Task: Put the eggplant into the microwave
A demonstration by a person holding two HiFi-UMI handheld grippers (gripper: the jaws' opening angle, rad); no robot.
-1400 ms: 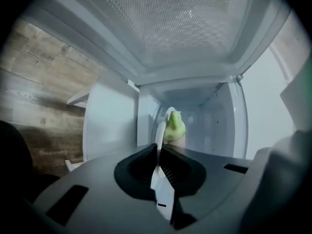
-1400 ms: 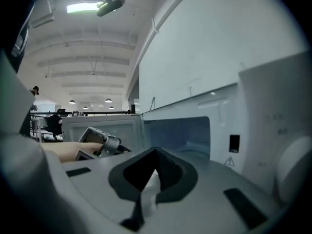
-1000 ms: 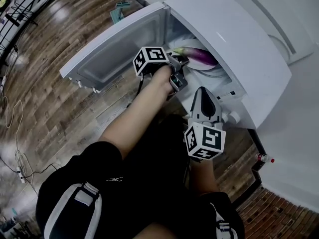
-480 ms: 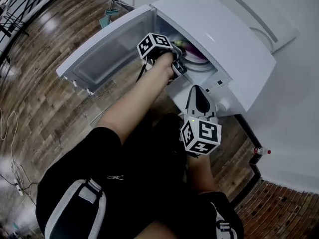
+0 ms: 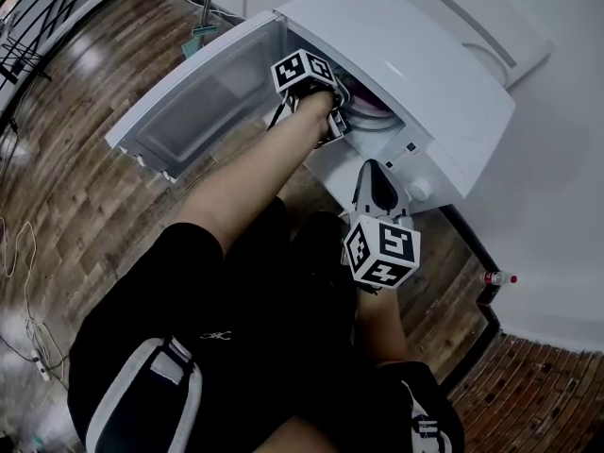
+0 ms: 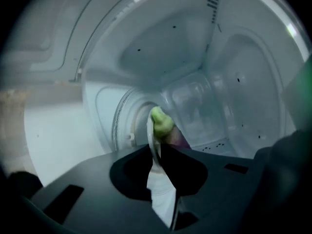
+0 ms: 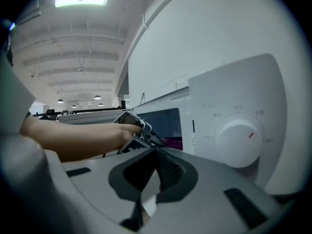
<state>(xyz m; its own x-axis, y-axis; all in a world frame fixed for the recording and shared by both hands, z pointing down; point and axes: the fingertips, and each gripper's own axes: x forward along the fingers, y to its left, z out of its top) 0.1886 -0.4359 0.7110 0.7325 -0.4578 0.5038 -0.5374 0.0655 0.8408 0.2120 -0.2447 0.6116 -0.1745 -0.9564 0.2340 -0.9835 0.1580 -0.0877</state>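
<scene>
My left gripper [image 6: 158,162] is clenched on the rim of a white plate [image 6: 151,130], deep inside the microwave [image 5: 415,64]. The eggplant [image 6: 163,122] lies on that plate just past the jaws at 12 o'clock, with its green stem end nearest me. As I judge it, the step is setting the plate down: hold it level so the eggplant can't roll, lower it flat onto the cavity floor, release, then back out toward 6 o'clock, clear of the open door [image 5: 203,102] at 9 o'clock. My right gripper [image 7: 155,179] is closed on nothing, outside the microwave with the dial [image 7: 237,139] at 3 o'clock.
</scene>
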